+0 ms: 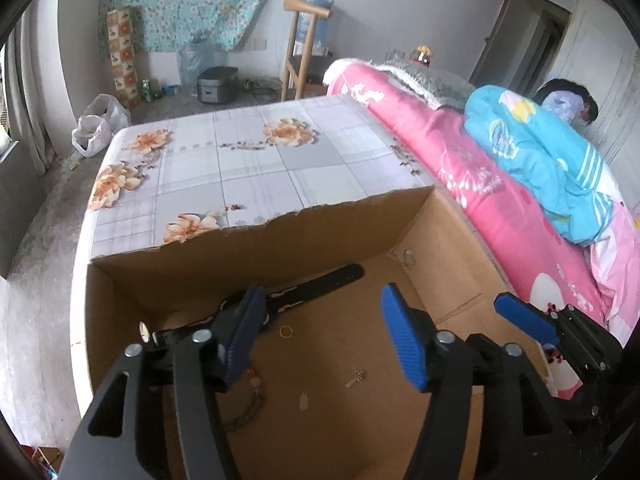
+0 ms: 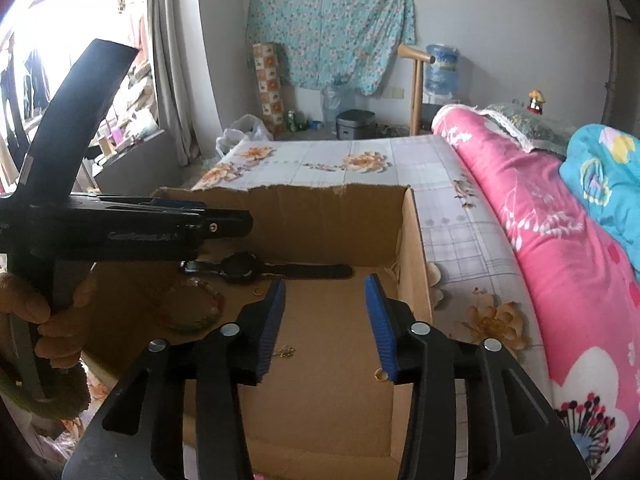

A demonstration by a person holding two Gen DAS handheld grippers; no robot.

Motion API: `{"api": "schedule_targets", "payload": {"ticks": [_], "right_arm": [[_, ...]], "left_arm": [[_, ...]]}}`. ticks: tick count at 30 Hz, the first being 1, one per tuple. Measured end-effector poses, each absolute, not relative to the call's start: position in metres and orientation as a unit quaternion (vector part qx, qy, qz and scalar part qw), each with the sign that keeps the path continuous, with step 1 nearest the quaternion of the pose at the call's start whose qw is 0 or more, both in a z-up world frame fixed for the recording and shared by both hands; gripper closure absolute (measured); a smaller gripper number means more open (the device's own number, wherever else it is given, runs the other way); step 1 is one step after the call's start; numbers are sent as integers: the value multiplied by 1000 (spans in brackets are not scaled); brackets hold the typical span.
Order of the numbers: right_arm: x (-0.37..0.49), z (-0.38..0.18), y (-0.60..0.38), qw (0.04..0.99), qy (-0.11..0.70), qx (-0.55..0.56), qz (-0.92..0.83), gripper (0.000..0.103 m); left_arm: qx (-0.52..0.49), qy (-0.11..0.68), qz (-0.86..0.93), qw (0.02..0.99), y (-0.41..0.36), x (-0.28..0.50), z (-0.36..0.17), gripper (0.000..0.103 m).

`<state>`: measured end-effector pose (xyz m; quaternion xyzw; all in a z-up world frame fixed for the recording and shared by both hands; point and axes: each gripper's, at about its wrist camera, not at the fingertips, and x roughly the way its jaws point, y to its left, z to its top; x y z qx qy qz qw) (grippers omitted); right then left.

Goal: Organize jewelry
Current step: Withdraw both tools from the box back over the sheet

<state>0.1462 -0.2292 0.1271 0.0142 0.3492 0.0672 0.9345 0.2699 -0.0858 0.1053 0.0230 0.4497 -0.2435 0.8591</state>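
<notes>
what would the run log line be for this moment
left hand-held gripper: open, empty | right hand-held gripper: open, empty | cardboard box: watch, gold ring, chain inside

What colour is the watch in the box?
Black, strap and case alike. The watch shows best in the right wrist view, lying along the box's far wall.

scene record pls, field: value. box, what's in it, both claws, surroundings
container: open cardboard box, far rim torn, on a floral cloth
contents: black watch by the far wall; gold ring; small gold chain piece; beaded chain near the left finger
left claw: open, empty, over the box
right claw: open, empty, over the box
beside box: pink quilt, blue quilt
</notes>
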Motion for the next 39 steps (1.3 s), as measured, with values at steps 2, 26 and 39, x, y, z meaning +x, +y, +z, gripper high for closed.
{"api": "schedule_targets", "payload": {"ticks": [2, 26, 39], "right_arm": [[140, 132, -228, 937, 343, 19, 68, 55], [59, 141, -250, 937, 337, 75, 54, 30], [14, 90, -278, 906, 416, 70, -42, 9]], "left_arm": [[19, 441, -245, 863, -82, 262, 112, 39], [38, 383, -252, 888, -20, 115, 130, 10], [63, 482, -204, 850, -20, 72, 28, 6]]}}
